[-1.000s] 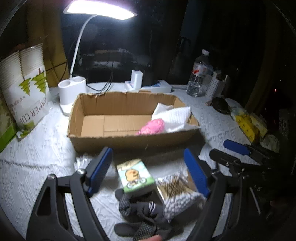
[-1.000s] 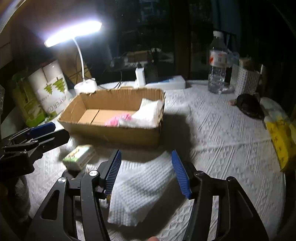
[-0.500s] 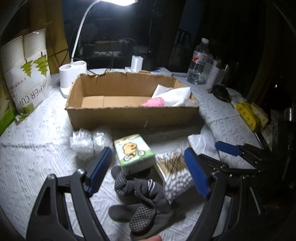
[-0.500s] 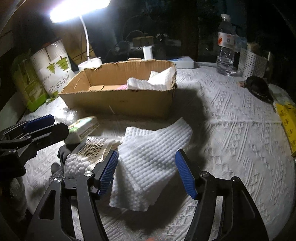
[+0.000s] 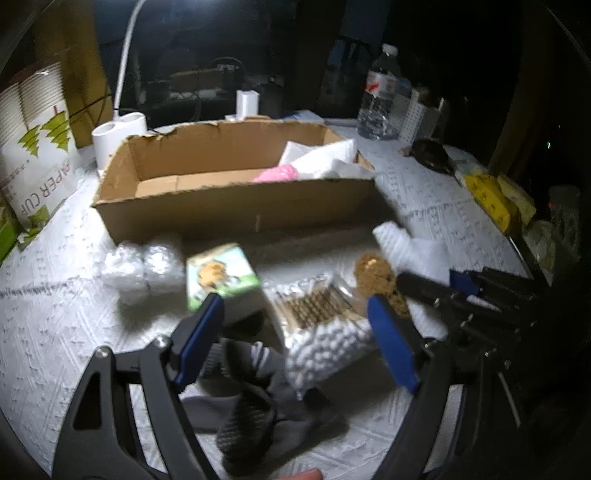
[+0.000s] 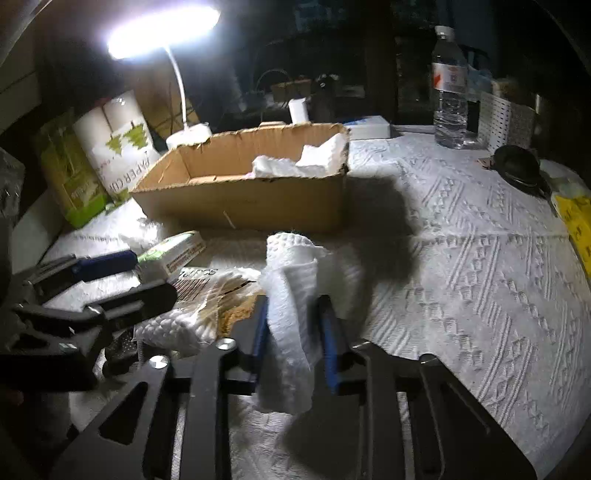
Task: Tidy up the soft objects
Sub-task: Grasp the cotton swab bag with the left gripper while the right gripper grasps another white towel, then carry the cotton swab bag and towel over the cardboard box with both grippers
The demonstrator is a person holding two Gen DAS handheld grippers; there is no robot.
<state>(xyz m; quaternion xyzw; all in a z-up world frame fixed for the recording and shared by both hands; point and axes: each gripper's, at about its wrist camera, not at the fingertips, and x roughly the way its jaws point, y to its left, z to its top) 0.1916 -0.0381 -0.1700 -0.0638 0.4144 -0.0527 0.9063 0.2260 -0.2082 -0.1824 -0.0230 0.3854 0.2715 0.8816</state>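
My right gripper (image 6: 295,314) is shut on a white waffle towel (image 6: 295,295), which bunches up between its blue pads in front of the cardboard box (image 6: 258,203). The box (image 5: 240,210) holds white cloths (image 5: 325,158) and a pink soft item (image 5: 277,173). My left gripper (image 5: 295,332) is open above a bag of cotton swabs (image 5: 321,325), with grey socks (image 5: 251,398) under it and a green tissue pack (image 5: 218,277) beside its left pad. A brown sponge-like item (image 5: 380,280) lies by the right pad.
A clear plastic bundle (image 5: 140,266) lies left of the tissue pack. A lamp (image 6: 162,29), paper cup pack (image 6: 118,144), water bottle (image 6: 448,92), a black item (image 6: 517,166) and yellow packs (image 5: 491,195) ring the white tablecloth (image 6: 480,277).
My right gripper has closed on the white towel and gathered it upward. My left gripper has shifted so the swab bag lies between its pads; the brown item has come into view.
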